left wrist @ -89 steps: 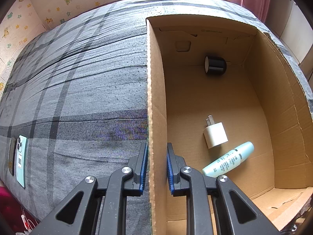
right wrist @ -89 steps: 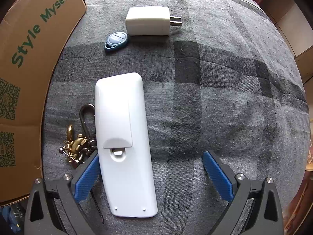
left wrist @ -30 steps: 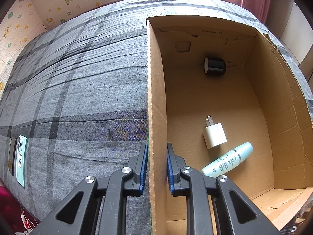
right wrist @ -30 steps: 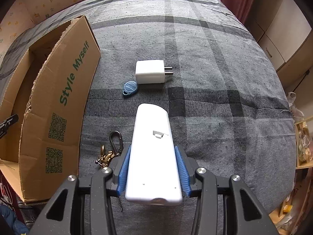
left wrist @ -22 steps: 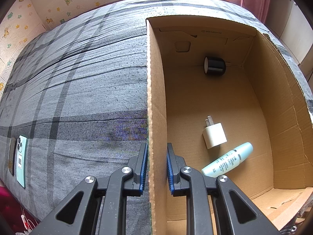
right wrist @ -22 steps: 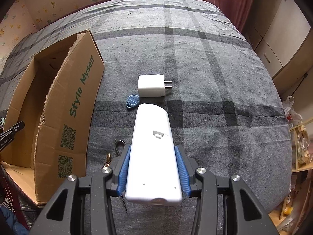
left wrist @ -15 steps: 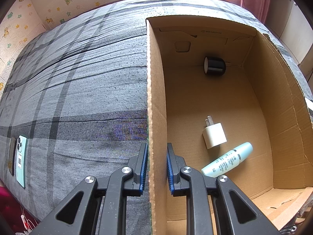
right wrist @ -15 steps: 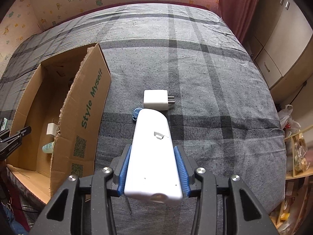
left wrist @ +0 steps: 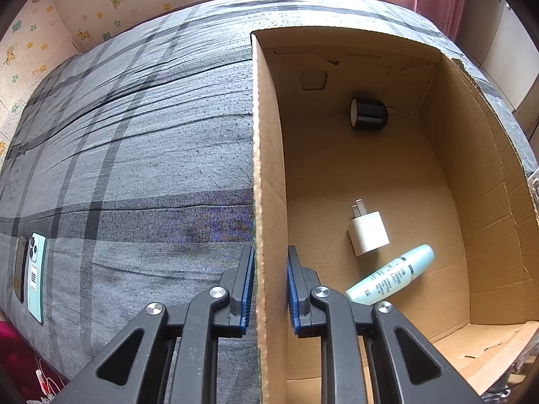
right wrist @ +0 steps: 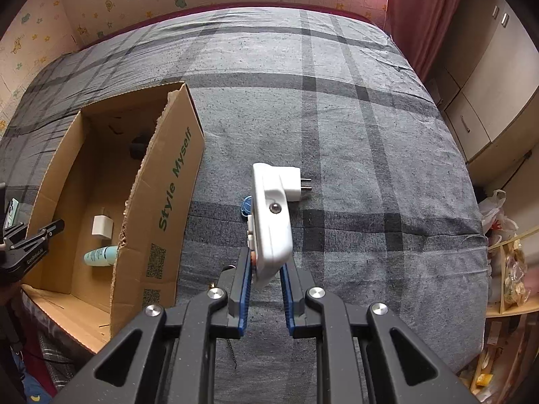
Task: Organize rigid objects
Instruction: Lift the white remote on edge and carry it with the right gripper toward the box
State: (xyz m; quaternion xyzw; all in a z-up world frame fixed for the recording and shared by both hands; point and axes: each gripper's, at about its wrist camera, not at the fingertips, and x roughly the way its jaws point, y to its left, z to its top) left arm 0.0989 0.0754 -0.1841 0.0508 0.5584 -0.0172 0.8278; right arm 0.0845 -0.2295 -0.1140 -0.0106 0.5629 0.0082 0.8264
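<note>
My right gripper (right wrist: 266, 262) is up above the grey plaid bed, and its jaws are closing on the near end of a white remote (right wrist: 271, 215). The remote stands on its edge between the blue pads, tilted away. Below it on the bed lie a white charger (right wrist: 293, 181) and a blue key fob (right wrist: 246, 205). To the left stands the open cardboard box (right wrist: 168, 185). My left gripper (left wrist: 269, 252) is shut on the box's left wall (left wrist: 266, 168). Inside the box lie a white plug (left wrist: 369, 232), a mint tube (left wrist: 390, 279) and a black cylinder (left wrist: 369, 114).
A phone (left wrist: 35, 262) lies near the bed's left edge. Cabinets (right wrist: 488, 94) and a shelf with bags (right wrist: 512, 262) stand beyond the bed's right edge. A key bunch is mostly hidden under the right gripper.
The right gripper rose with the remote. The remote turned from flat onto its edge as the jaws closed narrower on it. The left gripper stayed put on the box wall.
</note>
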